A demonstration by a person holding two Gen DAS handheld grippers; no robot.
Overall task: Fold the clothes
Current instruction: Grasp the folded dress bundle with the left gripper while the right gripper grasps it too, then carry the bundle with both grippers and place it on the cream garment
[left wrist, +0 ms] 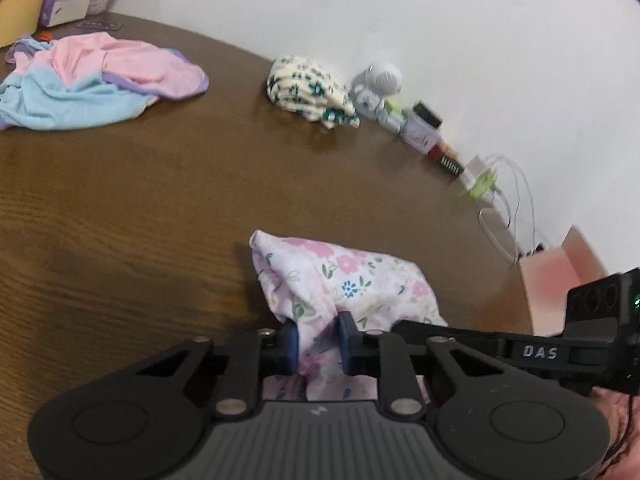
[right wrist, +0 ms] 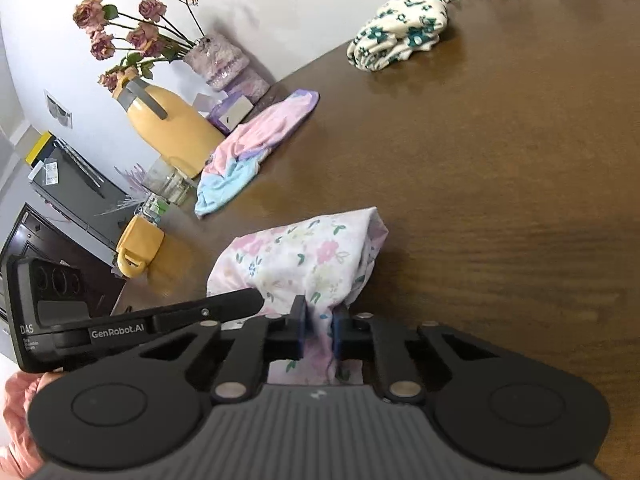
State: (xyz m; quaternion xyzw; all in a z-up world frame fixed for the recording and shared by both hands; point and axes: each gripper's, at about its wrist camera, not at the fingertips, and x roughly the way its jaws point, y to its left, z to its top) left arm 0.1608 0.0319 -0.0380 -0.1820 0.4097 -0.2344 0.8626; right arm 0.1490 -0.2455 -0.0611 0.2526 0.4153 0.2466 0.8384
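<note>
A white garment with pink flowers lies bunched on the brown table near me; it also shows in the right wrist view. My left gripper is shut on a fold of this floral garment. My right gripper is shut on another fold of it. Each gripper's body appears in the other's view, close beside it. A crumpled pink, blue and purple garment lies far left. A folded cream garment with teal flowers sits by the wall.
The brown wooden table runs to a white wall. Small boxes, a white figurine, cables and a pink box line the wall. A yellow jug, a vase of dried roses, glasses and a yellow cup stand at the table's left end.
</note>
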